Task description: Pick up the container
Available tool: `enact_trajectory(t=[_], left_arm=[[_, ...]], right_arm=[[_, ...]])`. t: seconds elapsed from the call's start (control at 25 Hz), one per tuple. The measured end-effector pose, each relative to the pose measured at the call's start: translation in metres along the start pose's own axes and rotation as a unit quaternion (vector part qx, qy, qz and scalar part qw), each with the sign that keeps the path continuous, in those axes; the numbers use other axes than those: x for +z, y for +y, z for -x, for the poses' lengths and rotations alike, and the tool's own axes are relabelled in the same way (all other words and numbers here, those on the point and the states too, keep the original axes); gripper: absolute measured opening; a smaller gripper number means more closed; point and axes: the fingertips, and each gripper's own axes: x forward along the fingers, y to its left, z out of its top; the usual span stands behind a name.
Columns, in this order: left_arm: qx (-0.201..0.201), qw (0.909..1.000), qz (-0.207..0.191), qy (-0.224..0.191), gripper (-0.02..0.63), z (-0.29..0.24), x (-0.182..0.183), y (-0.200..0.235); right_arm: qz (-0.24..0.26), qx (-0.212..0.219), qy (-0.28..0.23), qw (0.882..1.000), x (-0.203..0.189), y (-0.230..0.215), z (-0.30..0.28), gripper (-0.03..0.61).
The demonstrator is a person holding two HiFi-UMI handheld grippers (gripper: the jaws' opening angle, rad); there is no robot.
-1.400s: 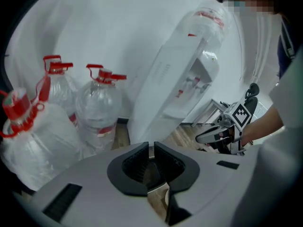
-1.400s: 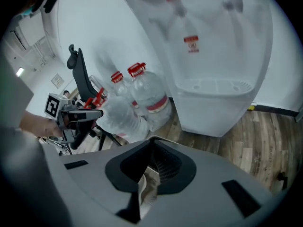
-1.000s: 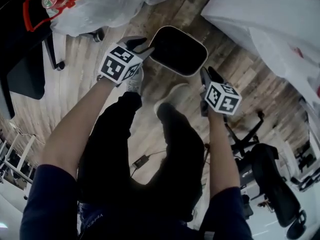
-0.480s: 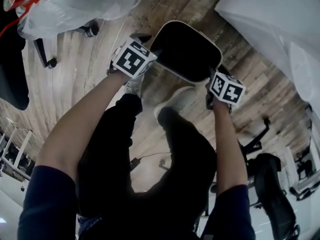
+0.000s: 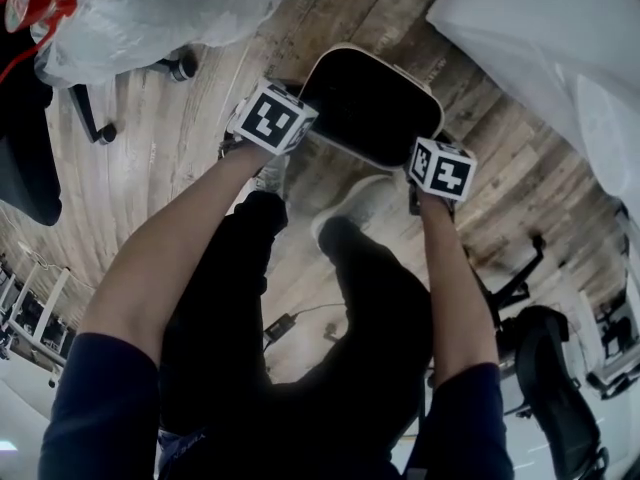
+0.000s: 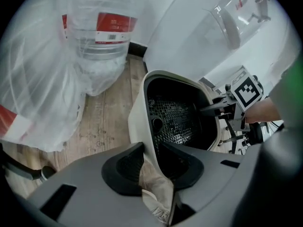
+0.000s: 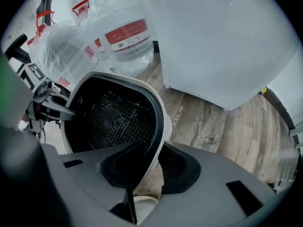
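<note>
The container [image 5: 370, 103] is a rounded basket, white outside and black inside, with a mesh floor [image 6: 173, 122]. It hangs above the wooden floor between my two grippers. My left gripper [image 5: 303, 100] has its jaws closing on the left rim, and the wall sits between the pads [image 6: 150, 162]. My right gripper [image 5: 421, 154] closes on the opposite rim, with the wall pinched between its jaws [image 7: 151, 162]. Each gripper shows across the basket in the other's view: the right gripper [image 6: 215, 109] and the left gripper [image 7: 59, 109].
Large water bottles in clear plastic bags [image 6: 102, 32] stand on the floor at the left. A white covered block [image 5: 560, 58] lies at the right. Office chairs [image 5: 545, 363] are at the lower right. The person's legs and shoes [image 5: 352, 200] are below the basket.
The container and both grippers have risen in the head view and look larger than one second ago. Over the last half second they have hardly moved.
</note>
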Motion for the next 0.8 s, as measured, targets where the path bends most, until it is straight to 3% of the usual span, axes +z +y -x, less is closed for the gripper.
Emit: enact_trajectory(t=[0.28, 0.48, 0.64, 0.8], left_arm=[[0.012, 0.9998, 0.007, -0.011, 0.124, 0.086, 0.009, -0.027], [0.015, 0.9993, 0.025, -0.025, 0.123, 0.201, 0.021, -0.071], [0.022, 0.9963, 0.049, -0.067, 0.117, 0.297, 0.033, -0.113], [0.035, 0.9927, 0.049, -0.105, 0.115, 0.378, 0.057, -0.146]], right_arm=[[0.000, 0.000, -0.020, 1.000, 0.022, 0.023, 0.088, 0.103], [-0.002, 0.002, -0.067, 0.998, 0.049, 0.048, 0.212, 0.100], [0.000, -0.005, -0.108, 0.994, 0.064, 0.068, 0.317, 0.092], [0.011, -0.014, -0.161, 0.987, 0.091, 0.080, 0.411, 0.086]])
